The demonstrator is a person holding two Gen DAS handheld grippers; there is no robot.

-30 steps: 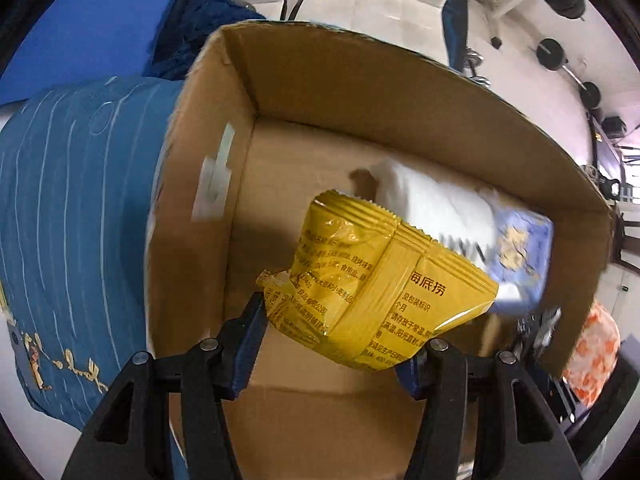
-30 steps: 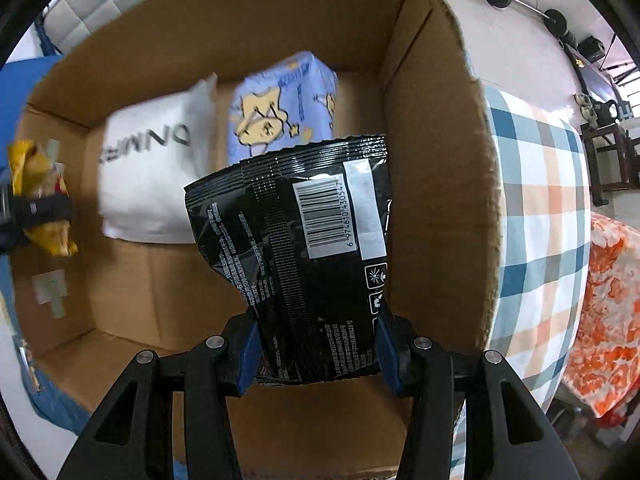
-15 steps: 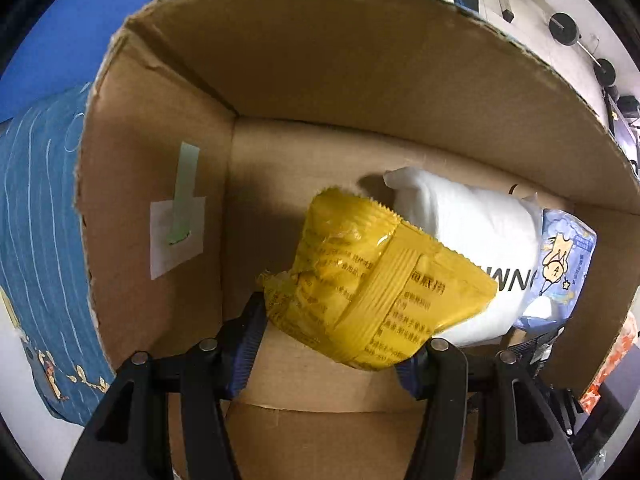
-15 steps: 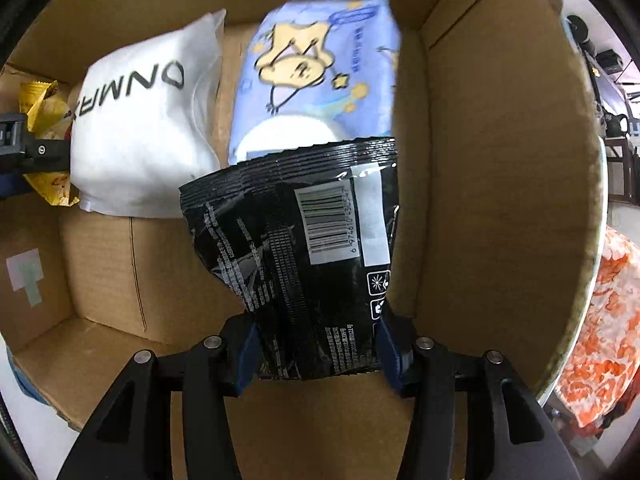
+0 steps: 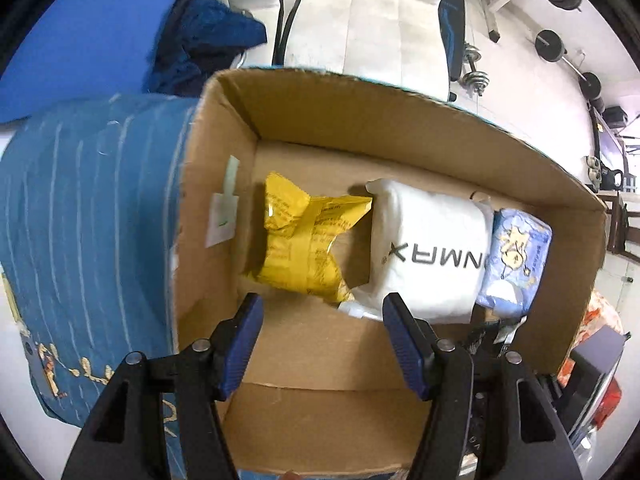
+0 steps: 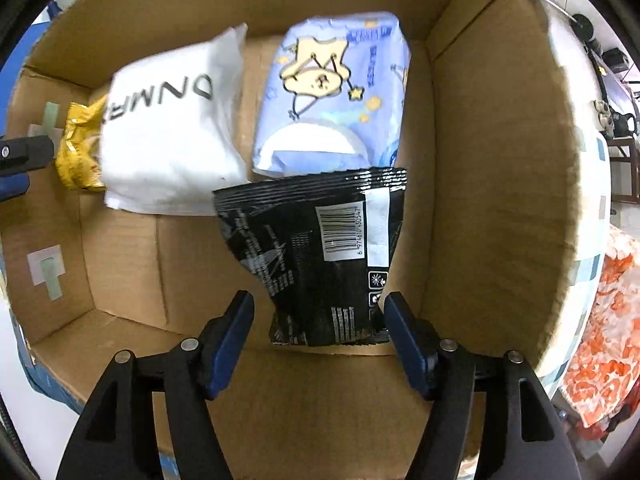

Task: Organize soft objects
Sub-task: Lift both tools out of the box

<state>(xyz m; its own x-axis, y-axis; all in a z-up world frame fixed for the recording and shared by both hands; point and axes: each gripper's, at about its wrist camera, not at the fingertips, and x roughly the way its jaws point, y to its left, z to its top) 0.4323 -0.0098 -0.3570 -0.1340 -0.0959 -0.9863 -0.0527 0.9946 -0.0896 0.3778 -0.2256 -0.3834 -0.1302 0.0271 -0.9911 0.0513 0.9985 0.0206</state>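
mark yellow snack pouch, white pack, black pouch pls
yellow snack pouch point(image 5: 304, 240), left wrist view, centre seam.
white pack point(image 5: 432, 248), left wrist view, printed face.
black pouch point(image 6: 320, 248), right wrist view, beside barcode.

The white pack point(image 5: 430, 248) covers the lower right corner of the yellow packet point(image 5: 304, 240) in the left wrist view, and its printed word is cut short where the pack curves away. In the right wrist view the black pouch point(image 6: 320, 252) hides the near edge of the blue cartoon pack point(image 6: 332, 92), whose small print is blurred. The pouch's bottom seam sits behind the right gripper point(image 6: 318, 316), so contact with its opening jaws cannot be judged.
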